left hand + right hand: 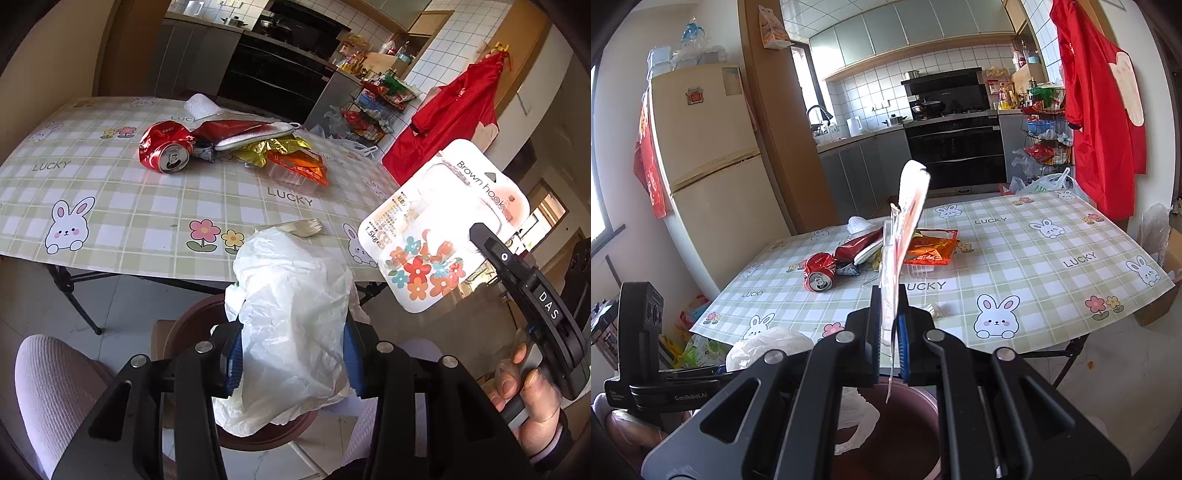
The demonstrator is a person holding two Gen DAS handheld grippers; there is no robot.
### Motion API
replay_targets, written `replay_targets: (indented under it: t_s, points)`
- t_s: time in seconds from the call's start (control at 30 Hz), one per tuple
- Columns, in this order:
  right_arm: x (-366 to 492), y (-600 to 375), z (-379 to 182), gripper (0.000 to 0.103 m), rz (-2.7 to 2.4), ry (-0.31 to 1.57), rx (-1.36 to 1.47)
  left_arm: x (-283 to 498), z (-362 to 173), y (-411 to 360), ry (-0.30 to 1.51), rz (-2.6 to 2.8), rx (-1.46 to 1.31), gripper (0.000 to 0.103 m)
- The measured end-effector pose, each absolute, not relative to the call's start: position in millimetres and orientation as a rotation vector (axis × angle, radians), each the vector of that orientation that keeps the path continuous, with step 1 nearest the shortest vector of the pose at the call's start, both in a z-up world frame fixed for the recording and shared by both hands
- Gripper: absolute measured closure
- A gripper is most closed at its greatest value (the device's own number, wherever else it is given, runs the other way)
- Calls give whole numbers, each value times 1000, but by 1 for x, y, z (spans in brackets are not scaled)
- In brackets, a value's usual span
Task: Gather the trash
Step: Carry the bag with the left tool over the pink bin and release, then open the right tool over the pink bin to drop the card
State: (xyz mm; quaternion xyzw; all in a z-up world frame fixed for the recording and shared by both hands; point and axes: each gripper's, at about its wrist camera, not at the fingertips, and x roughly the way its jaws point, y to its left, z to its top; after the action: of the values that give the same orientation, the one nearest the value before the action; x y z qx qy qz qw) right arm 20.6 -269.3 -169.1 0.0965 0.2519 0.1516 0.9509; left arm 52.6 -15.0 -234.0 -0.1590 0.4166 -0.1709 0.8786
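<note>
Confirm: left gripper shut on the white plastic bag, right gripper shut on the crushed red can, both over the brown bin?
Not quite. The right gripper is shut on the hook package; the red can lies on the table, per the left wrist view. The rest holds.

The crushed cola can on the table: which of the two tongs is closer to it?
Left, probably. The left tongs, holding a white plastic bag, hang off the table edge facing the can. The right tongs, gripping a hook package, are farther right.
</note>
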Motion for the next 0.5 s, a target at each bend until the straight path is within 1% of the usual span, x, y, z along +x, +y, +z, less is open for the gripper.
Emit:
replay_targets:
  t_s: [0.07, 0.17, 0.23, 0.33, 0.37, 0.43, 0.5]
  points:
    - [22, -269, -170, 92, 309, 517, 195, 52, -235, -19, 871, -367, -314, 56]
    - [21, -269, -168, 92, 308, 517, 194, 50, -231, -22, 855, -375, -297, 44]
    - [21, -269, -168, 92, 309, 515, 193, 50, -226, -23, 837, -378, -289, 34]
    - [21, -267, -168, 92, 313, 517, 185, 46, -219, -22, 807, -357, -269, 29]
    - [21, -266, -168, 92, 315, 518, 182, 45, -217, -19, 793, -341, -264, 27]
    - [20, -264, -168, 92, 322, 522, 174, 41, -208, -12, 738, -257, -233, 18]
    - [20, -261, -169, 91, 333, 532, 163, 35, -198, -4, 661, -114, -165, 12]
